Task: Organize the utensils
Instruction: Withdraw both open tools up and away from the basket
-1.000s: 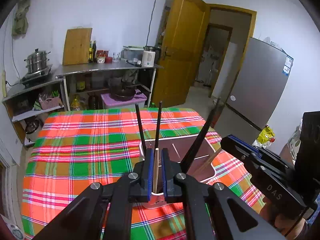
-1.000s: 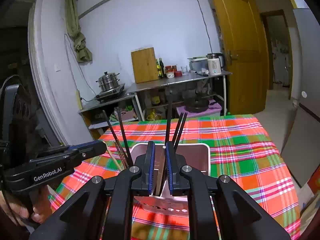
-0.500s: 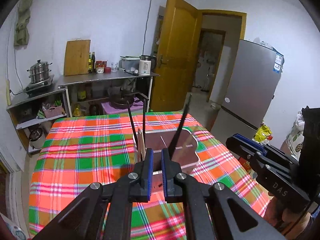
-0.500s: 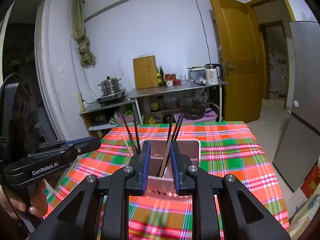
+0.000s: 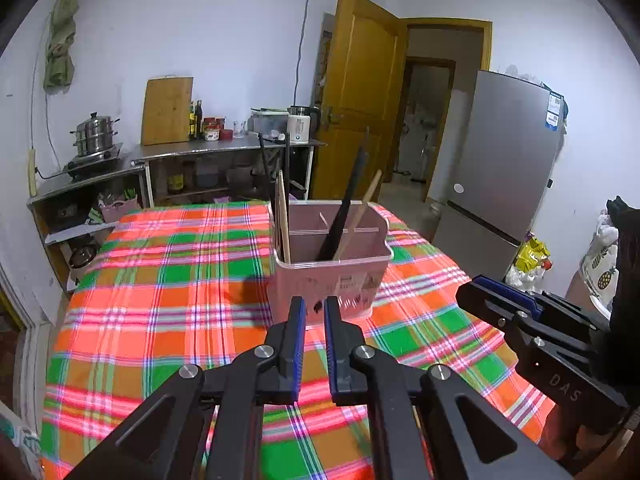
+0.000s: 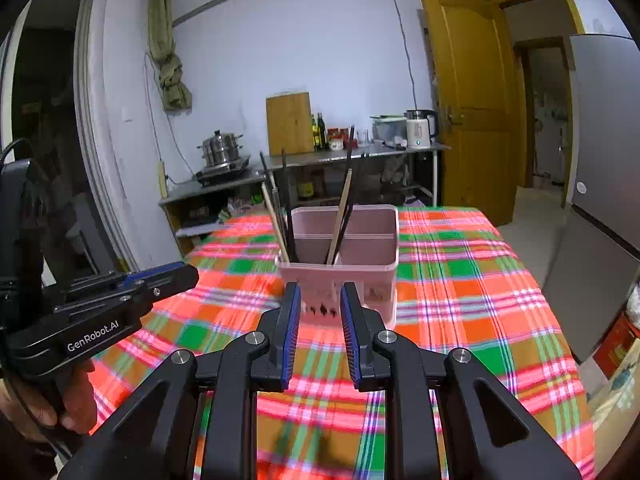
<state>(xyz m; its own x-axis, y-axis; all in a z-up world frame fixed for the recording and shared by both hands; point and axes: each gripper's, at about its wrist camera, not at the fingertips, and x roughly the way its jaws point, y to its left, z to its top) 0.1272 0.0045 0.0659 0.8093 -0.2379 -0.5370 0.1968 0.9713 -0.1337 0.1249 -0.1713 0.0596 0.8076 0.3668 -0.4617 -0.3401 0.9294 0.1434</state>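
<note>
Plaid cloth in orange, green and pink covers the surface (image 5: 160,280), and we see bare cloth on every side of the pink utensil holder (image 5: 332,276), which stands near the middle with black and wooden chopsticks (image 5: 344,216) leaning inside its compartments. We read "GenRobot.AI" on the left hand-held gripper (image 6: 176,276) in the right wrist view, and "DAS" on the right hand-held gripper (image 5: 476,292) in the left wrist view. A label on the holder's front is too small for us to read. Our left hand-held gripper's jaws sit nearly together with nothing between them; our right one's jaws stand apart, empty. Both are short of the holder, not touching it.
</note>
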